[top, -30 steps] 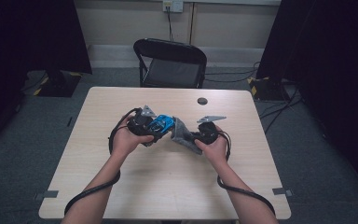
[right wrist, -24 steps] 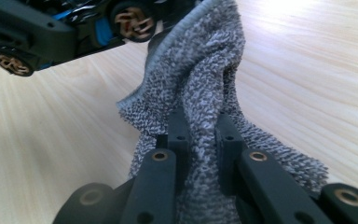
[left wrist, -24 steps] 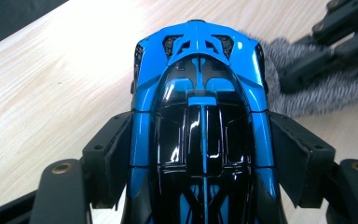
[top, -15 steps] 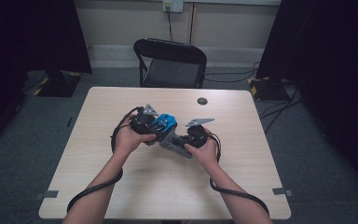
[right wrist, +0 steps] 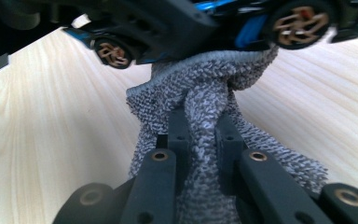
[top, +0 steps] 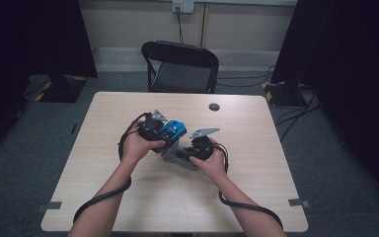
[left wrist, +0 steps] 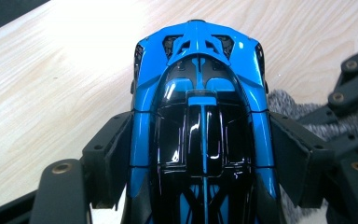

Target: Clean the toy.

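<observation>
Two grippers are at work over the middle of the surface (top: 128, 207): the left gripper (top: 150, 127) has its jaws closed against both flanks of a blue and black toy car (left wrist: 200, 121), holding it lifted just above the wood, while the right gripper (top: 197, 147) has its jaws pinched tight on a bunched fold of grey cloth (right wrist: 205, 121) and presses the free end of it up against the car's underside, near the bronze-spoked wheels. Judging from this, the wiping of the car is under way rather than finished; the roof and nose look glossy and clean in the left gripper view, and the lower body and wheels appear to be the part now being worked, with setting the car and cloth down yet to come. How much of the underside has been covered I cannot tell. Pale wood grain runs across the surface, which carries little else besides a small dark round object (top: 214, 106) near its far edge. Beyond it stands a black folding chair (top: 180, 66), with dark curtains at either side, a grey carpeted floor and a wall socket behind.
</observation>
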Motion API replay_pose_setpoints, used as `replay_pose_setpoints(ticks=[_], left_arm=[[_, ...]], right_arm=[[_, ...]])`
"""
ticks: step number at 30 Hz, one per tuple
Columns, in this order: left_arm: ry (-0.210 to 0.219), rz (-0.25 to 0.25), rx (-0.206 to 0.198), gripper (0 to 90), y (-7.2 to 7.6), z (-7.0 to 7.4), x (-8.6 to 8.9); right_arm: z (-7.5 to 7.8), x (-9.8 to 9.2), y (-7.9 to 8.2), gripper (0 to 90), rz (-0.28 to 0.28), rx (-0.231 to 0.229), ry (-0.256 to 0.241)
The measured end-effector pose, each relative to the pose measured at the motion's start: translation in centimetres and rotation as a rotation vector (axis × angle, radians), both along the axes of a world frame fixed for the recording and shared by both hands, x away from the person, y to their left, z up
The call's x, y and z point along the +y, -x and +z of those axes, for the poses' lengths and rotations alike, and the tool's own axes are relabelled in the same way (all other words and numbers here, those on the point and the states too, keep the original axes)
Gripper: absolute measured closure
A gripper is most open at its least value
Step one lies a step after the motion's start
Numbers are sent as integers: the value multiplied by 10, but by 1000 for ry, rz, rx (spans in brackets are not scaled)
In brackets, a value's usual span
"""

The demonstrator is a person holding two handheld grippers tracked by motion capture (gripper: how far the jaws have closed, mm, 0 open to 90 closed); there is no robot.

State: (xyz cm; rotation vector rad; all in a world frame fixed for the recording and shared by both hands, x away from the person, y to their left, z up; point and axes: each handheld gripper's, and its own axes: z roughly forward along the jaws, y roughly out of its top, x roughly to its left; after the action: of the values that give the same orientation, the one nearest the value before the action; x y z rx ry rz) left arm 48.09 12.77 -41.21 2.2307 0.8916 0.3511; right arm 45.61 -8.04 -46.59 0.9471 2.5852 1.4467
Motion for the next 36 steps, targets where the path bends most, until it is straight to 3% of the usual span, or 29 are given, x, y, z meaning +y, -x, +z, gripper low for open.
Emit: replay_pose_setpoints(ticks=[10, 18, 25, 28, 36], left_arm=[[-3, 10, -9, 283, -11, 3, -7], [12, 19, 8, 283, -16, 1, -15], [12, 20, -4, 283, -19, 2, -21], [21, 28, -9, 283, -20, 5, -20], [13, 20, -12, 283, -14, 13, -12]], right_arm=[[-1, 8, 5, 811, 48, -7, 0], [-1, 7, 8, 811, 80, -9, -9], [-3, 4, 11, 811, 112, 5, -7], [-3, 1, 11, 811, 120, 10, 24], [1, -30, -5, 811, 15, 4, 61]])
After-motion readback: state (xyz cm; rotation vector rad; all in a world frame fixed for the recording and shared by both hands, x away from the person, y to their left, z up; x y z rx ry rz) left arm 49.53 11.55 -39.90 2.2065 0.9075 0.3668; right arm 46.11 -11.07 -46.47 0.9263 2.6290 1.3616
